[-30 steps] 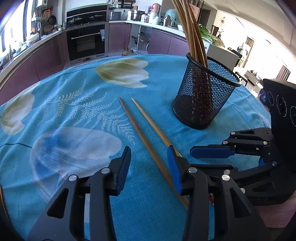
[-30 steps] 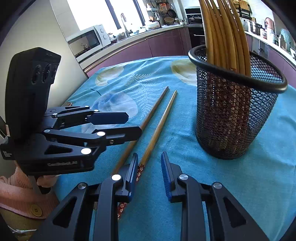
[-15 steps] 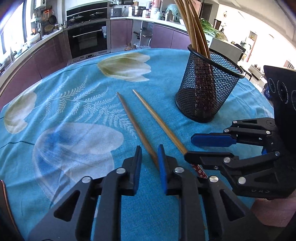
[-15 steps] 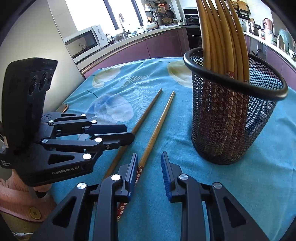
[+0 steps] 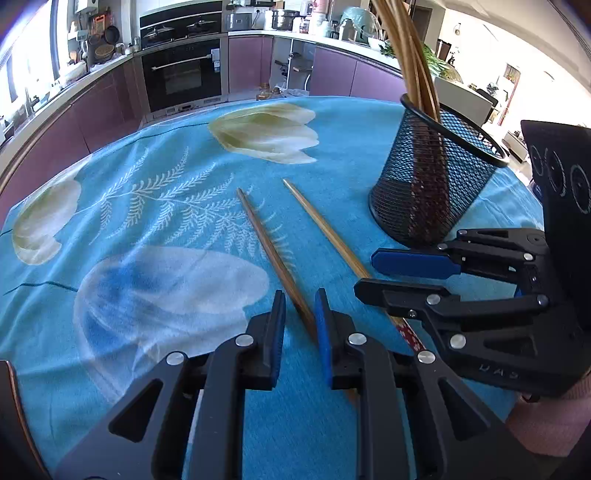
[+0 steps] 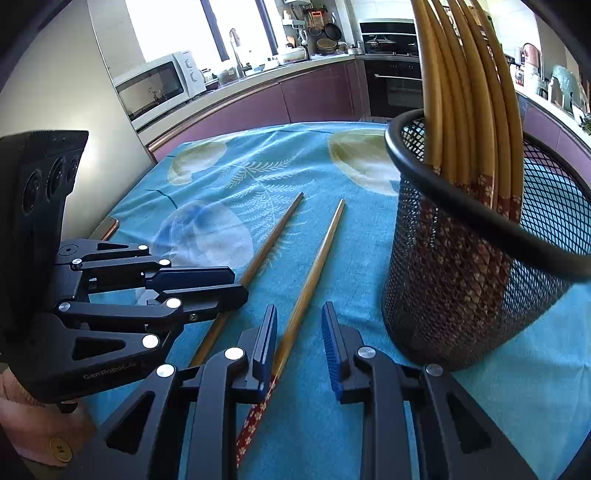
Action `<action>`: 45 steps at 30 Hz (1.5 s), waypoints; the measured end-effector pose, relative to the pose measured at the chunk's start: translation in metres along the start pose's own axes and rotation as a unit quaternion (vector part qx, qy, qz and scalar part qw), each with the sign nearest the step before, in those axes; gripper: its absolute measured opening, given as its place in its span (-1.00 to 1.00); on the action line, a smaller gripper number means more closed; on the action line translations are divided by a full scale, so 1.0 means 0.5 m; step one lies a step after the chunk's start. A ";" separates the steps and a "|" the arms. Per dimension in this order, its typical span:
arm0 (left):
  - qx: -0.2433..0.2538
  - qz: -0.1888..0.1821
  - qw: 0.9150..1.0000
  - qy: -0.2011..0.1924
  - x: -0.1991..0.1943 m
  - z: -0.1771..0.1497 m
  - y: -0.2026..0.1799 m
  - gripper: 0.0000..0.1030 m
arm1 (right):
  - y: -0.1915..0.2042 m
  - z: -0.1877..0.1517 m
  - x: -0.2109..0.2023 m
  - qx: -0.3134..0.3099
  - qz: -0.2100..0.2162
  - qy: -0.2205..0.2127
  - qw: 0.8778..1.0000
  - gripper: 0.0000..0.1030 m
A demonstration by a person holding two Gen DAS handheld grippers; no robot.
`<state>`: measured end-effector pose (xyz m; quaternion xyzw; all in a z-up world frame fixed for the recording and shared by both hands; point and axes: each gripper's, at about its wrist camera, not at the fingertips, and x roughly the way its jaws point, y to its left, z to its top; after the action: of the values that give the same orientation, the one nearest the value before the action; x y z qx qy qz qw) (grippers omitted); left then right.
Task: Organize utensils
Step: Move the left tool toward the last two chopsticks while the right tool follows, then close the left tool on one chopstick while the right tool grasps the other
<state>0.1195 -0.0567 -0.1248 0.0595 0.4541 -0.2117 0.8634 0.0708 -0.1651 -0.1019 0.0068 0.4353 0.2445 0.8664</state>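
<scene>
Since a second ago the left gripper (image 5: 299, 317) has narrowed around the darker wooden chopstick (image 5: 269, 247) on the blue floral surface (image 5: 147, 229), now easing open, grip unconfirmed; right gripper (image 6: 299, 339) loosely straddles the paler chopstick (image 6: 314, 273) beside the black mesh holder (image 6: 480, 266)

Bright daylight from window (image 6: 177, 26), blown out white. Glare on tablecloth (image 5: 332, 125); soft shadows under holder (image 6: 480, 266). Strong fisheye bend and dark vignette at corners. Sharp throughout, slight purple fringing at left edge of left view.
</scene>
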 end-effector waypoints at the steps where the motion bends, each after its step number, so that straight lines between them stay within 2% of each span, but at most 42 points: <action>1: -0.002 0.000 1.000 0.002 0.006 0.005 0.003 -0.65 | 0.001 0.003 0.001 -0.001 -0.002 0.000 1.000 -0.55; 3: -0.002 -0.001 1.000 0.003 0.012 0.011 0.002 -0.67 | 0.001 0.005 0.004 0.000 -0.007 0.001 1.000 -0.59; 7: -0.008 0.001 1.000 0.001 0.016 0.015 -0.004 -0.72 | -0.008 0.004 0.004 0.014 0.000 0.000 1.000 -0.80; 11: -0.022 -0.006 1.000 -0.002 0.012 0.012 -0.005 -0.77 | -0.018 -0.001 -0.001 0.036 0.005 -0.008 0.999 -0.88; 18: -0.038 -0.012 0.999 -0.006 -0.001 -0.004 -0.003 -0.84 | -0.018 -0.009 -0.032 0.045 0.018 -0.027 0.998 -0.89; 23: -0.032 -0.016 0.999 -0.006 -0.015 -0.017 -0.015 -0.85 | -0.005 -0.011 -0.030 0.031 0.031 -0.014 0.999 -0.89; 28: -0.020 -0.013 1.000 -0.002 -0.015 -0.023 -0.024 -0.85 | -0.003 -0.019 -0.023 0.028 0.026 -0.002 0.999 -0.83; 33: -0.001 -0.007 1.000 0.006 0.001 -0.016 -0.029 -0.76 | -0.002 -0.023 -0.016 0.020 0.019 0.005 1.000 -0.82; 45: 0.004 0.007 1.000 -0.001 0.011 0.002 -0.038 -0.84 | -0.011 -0.020 -0.018 0.029 0.018 -0.009 0.999 -0.88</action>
<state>0.1151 -0.0759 -0.1267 0.0661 0.4521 -0.2072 0.8650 0.0608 -0.1760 -0.1025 0.0416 0.4345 0.2475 0.8650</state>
